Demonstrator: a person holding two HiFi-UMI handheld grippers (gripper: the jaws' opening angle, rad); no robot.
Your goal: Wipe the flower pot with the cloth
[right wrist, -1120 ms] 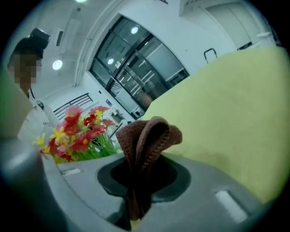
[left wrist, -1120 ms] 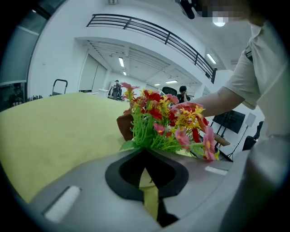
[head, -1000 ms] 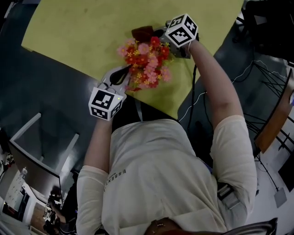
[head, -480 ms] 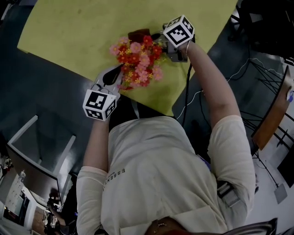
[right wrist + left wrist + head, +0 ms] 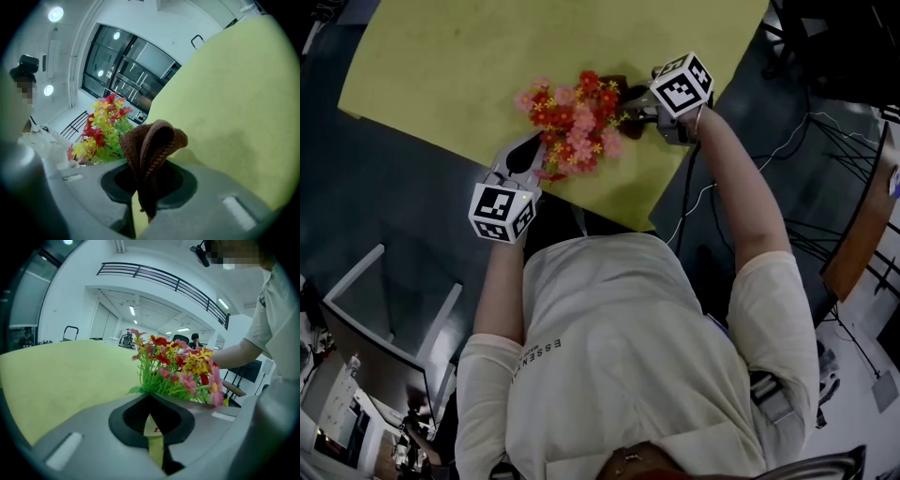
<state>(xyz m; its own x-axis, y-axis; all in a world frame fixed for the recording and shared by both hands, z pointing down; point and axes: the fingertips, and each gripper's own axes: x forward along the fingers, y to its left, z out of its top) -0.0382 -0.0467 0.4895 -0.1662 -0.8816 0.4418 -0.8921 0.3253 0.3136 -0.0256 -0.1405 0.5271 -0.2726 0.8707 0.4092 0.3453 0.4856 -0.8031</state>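
Cloth (image 5: pixel 151 143) is shifting round the bunch of flowers (image 5: pixel 572 120). A second ago it was showing at the bunch's far edge, and now the right tool (image 5: pixel 643 101), clenched on the brown fold, is sitting at the bunch's right side, slightly nearer to us. The left tool (image 5: pixel 531 156) is staying put at the near left of the flowers, its jaws closed. A thin pale sliver is showing between them, and we cannot tell what it is. The flower pot itself is hiding under the blooms on the yellow surface (image 5: pixel 459 66). We are reading this as one wiping stroke sweeping along the pot's far-right side, though contact is not showing.
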